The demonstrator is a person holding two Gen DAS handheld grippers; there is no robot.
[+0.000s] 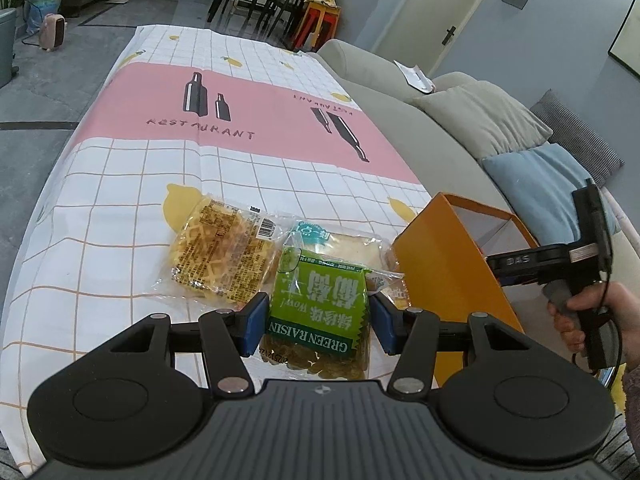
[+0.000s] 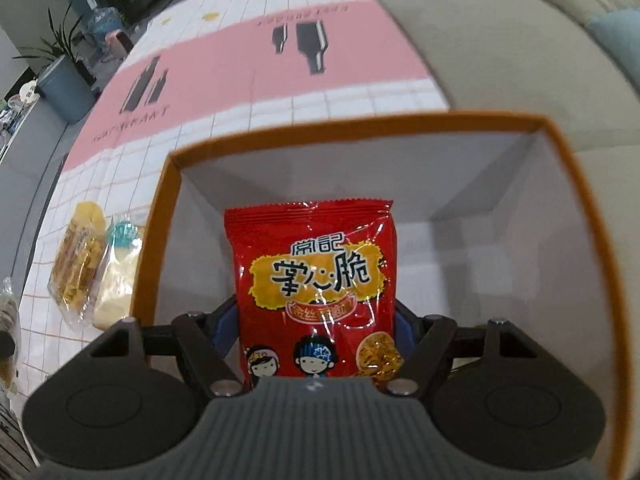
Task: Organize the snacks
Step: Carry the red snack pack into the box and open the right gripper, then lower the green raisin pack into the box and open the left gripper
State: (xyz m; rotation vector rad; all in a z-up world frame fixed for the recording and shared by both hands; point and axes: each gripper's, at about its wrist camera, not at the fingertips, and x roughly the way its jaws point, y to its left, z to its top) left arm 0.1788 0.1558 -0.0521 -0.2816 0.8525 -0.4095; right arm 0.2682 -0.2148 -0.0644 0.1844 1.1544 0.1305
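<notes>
The left hand-held gripper (image 1: pixel 318 322) pinches the green raisin bag (image 1: pixel 320 312) between its blue pads, just above the surface (image 1: pixel 120 240). Ahead of it lie the yellow snack pack (image 1: pixel 224 252) and a pale bread pack (image 1: pixel 352 244), touching each other. To its right stands the orange box (image 1: pixel 444 256). The right hand-held gripper (image 2: pixel 316 328) pinches the red snack bag (image 2: pixel 312 276) upright, over the open orange box (image 2: pixel 160 240).

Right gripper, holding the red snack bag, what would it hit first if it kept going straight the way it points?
Probably the white inner floor or far wall of the orange cardboard box: the right gripper and its red snack bag point into the opening. Depth is unclear.
</notes>
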